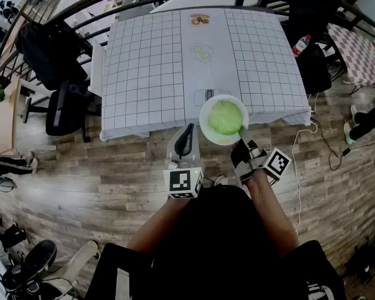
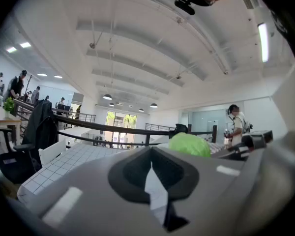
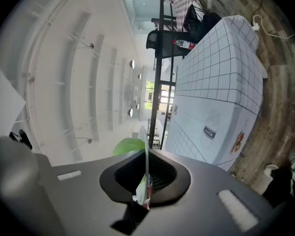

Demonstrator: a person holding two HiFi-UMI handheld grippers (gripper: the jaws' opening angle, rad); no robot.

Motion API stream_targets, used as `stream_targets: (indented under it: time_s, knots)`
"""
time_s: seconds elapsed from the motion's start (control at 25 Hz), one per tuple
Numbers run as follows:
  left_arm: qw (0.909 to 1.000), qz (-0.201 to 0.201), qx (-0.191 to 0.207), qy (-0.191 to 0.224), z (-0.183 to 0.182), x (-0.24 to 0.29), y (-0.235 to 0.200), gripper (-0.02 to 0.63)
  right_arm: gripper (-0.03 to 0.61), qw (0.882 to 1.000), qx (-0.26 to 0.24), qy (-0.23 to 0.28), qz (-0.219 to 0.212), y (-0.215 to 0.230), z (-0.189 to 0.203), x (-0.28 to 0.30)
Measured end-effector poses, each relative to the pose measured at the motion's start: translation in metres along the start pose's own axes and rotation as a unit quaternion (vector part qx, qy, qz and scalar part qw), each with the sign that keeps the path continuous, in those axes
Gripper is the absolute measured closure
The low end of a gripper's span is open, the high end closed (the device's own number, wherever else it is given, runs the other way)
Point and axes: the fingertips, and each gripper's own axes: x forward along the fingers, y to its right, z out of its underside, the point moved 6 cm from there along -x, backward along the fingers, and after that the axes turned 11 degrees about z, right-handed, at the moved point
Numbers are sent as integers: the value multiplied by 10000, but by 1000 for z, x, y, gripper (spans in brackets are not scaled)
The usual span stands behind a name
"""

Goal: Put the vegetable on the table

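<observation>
The right tool (image 3: 145,181) is clenching the near rim of a white plate (image 1: 207,133), which is showing edge-on between its jaws. The left tool (image 2: 152,181) is sitting shut and empty, just left of the plate. The green leafy vegetable (image 1: 225,117) is lying on the plate, hovering over the bench's (image 1: 150,61) near edge. It is looking round, so no long axis is showing. Its underside is staying out of sight.
</observation>
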Motion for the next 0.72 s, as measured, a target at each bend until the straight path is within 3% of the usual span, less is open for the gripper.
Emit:
stream_targets:
  time_s: [0.32,0.72]
  knots:
    - [9999,-85,-110,-7,14,-16,61,604,574,9998,104,-67,-171,17,0,-56]
    - [9997,-141,168,141,21,-31,92,604,574,9992,-109,-212,-324,28,-3,-81]
